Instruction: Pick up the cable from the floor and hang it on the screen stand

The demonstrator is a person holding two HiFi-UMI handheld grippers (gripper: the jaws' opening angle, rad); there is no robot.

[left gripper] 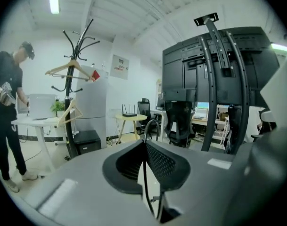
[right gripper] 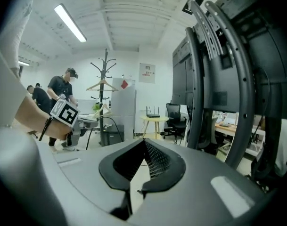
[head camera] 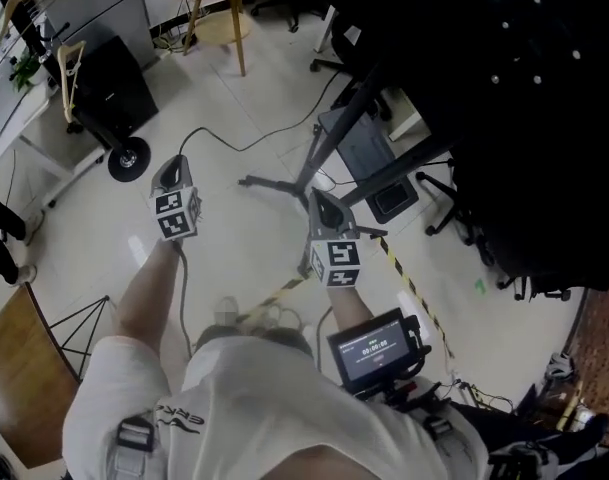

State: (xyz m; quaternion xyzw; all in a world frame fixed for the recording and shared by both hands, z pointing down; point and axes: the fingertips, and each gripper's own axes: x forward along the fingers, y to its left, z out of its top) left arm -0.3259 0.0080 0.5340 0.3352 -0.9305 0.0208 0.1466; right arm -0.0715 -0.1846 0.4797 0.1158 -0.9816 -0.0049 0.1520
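The left gripper, centre left of the head view, pinches the thin black cable between nearly closed jaws; the cable runs on across the floor toward upper middle; the right gripper, jaws together, is just below the screen stand at centre.
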